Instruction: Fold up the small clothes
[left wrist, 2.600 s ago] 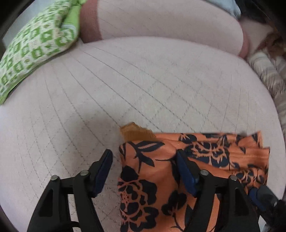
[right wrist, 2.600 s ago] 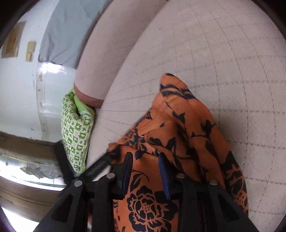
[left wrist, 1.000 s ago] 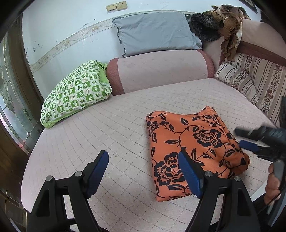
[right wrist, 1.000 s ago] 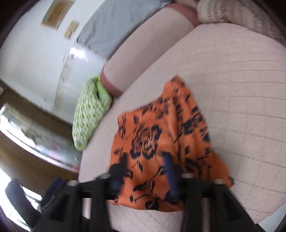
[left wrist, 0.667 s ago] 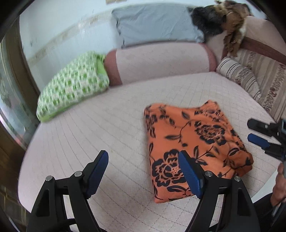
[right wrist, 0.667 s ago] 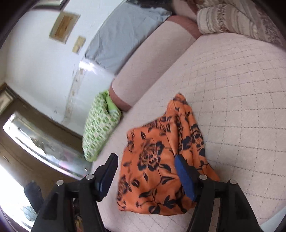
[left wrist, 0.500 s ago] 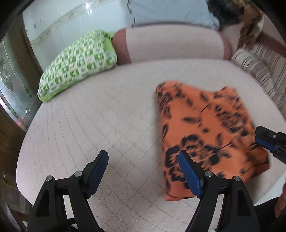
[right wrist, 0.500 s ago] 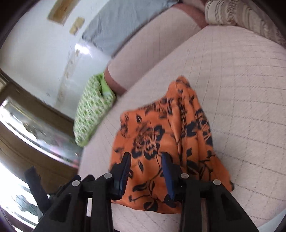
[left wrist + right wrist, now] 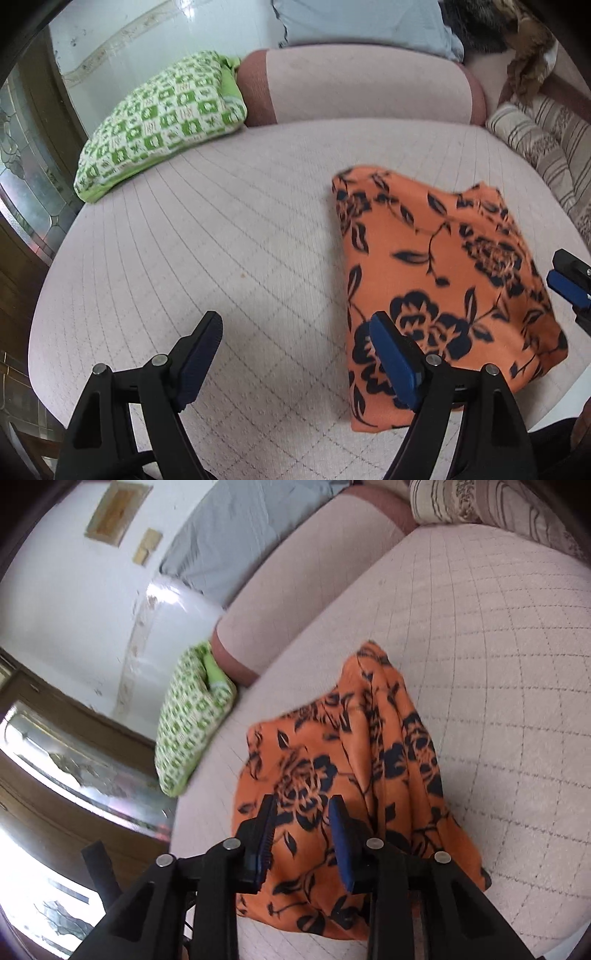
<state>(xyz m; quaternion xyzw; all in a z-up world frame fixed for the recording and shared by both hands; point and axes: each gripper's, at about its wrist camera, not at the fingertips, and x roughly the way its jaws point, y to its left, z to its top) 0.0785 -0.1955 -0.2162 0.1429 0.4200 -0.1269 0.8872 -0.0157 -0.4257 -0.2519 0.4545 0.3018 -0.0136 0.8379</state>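
Note:
A folded orange garment with dark blue flowers (image 9: 436, 273) lies on the pink quilted couch seat (image 9: 221, 240), near its front right edge. My left gripper (image 9: 295, 354) is wide open and empty, held above the seat just left of the garment's near corner. My right gripper (image 9: 303, 834) is partly open and empty, hovering over the garment (image 9: 332, 768) near its front edge. Its blue-padded tips also show at the right edge of the left wrist view (image 9: 570, 284).
A green-and-white checked pillow (image 9: 162, 122) lies at the seat's back left. A pink bolster (image 9: 365, 88) and a grey cushion (image 9: 354, 22) stand behind. Striped cushions (image 9: 546, 147) line the right side. A wooden glazed door (image 9: 55, 775) is at the left.
Both grippers let go of the garment and pulled back and up from it. In the last half second the left view dipped closer to the seat, and the right gripper's jaws narrowed.

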